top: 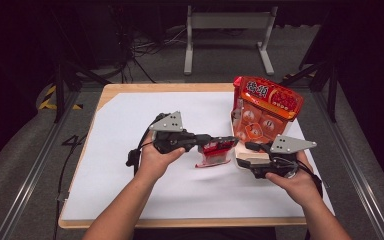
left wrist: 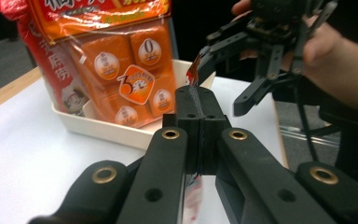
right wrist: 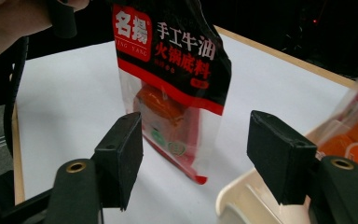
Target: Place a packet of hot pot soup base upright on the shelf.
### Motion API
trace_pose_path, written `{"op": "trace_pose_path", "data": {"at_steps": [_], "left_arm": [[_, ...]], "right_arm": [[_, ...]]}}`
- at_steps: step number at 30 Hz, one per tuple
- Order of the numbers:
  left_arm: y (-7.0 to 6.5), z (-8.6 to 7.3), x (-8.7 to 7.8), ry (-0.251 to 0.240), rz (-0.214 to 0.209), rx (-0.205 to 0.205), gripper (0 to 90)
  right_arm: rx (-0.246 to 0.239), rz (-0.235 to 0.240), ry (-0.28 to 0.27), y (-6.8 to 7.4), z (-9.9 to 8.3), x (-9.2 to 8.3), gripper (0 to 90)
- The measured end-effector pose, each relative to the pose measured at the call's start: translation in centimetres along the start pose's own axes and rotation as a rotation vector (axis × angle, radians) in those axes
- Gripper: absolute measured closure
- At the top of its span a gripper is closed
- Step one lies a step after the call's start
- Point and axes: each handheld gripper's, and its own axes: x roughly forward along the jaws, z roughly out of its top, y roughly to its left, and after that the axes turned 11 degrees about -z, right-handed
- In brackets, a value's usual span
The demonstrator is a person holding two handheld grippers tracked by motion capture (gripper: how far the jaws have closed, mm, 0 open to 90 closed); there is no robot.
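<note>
A red-and-black sauce packet [top: 215, 152] with a clear window hangs upright just above the white sheet, pinched at its top edge by my left gripper [top: 230, 141], which is shut on it. In the left gripper view the jaws [left wrist: 199, 100] press flat on the packet's thin edge [left wrist: 193, 72]. My right gripper [top: 252, 147] is open and points at the packet from the right. In the right gripper view the packet [right wrist: 172, 84] hangs a little beyond the open gripper [right wrist: 196, 144], apart from both pads.
A large orange snack bag [top: 262, 112] stands in a white tray [top: 245, 162] at the right of the table, close behind the right gripper. The tray's rim [right wrist: 242, 196] lies under the right jaw. White paper [top: 130, 165] covers the wooden tabletop.
</note>
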Motion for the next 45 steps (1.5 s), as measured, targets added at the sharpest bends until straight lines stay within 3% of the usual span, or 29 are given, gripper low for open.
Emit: {"op": "trace_pose_path", "data": {"at_steps": [8, 19, 28, 34, 36, 39, 42, 45], "left_arm": [[-0.7, 0.1, -0.1, 0.001, -0.066, 0.025, 90.0], [-0.8, 0.1, -0.2, -0.027, -0.093, 0.024, 90.0], [-0.7, -0.1, -0.2, -0.046, -0.103, 0.02, 90.0], [-0.7, -0.1, -0.4, -0.078, -0.109, 0.024, 89.8], [-0.7, -0.2, -0.4, -0.094, -0.088, 0.009, 79.1], [-0.7, -0.4, 0.2, -0.084, -0.072, -0.001, 57.0], [-0.7, -0.5, 0.9, -0.052, -0.045, 0.002, 46.1], [-0.4, -0.7, 1.4, -0.03, -0.05, -0.007, 41.1]], "right_arm": [[-0.012, 0.057, -0.033, 0.5, 1.0, 0.9, 39.5], [-0.067, 0.107, -0.007, 0.8, 1.4, 0.8, 66.0], [-0.053, 0.141, -0.001, 0.9, 1.6, 0.1, 85.9], [-0.023, 0.167, -0.006, 0.9, 1.7, -0.3, 89.3], [0.008, 0.186, -0.023, 0.7, 1.8, -0.5, 90.0], [0.016, 0.198, -0.034, 0.7, 1.8, -0.8, 90.0], [0.008, 0.201, -0.032, 0.7, 1.8, -0.8, 90.0], [0.002, 0.204, -0.038, 0.7, 1.9, -0.9, 90.0]]}}
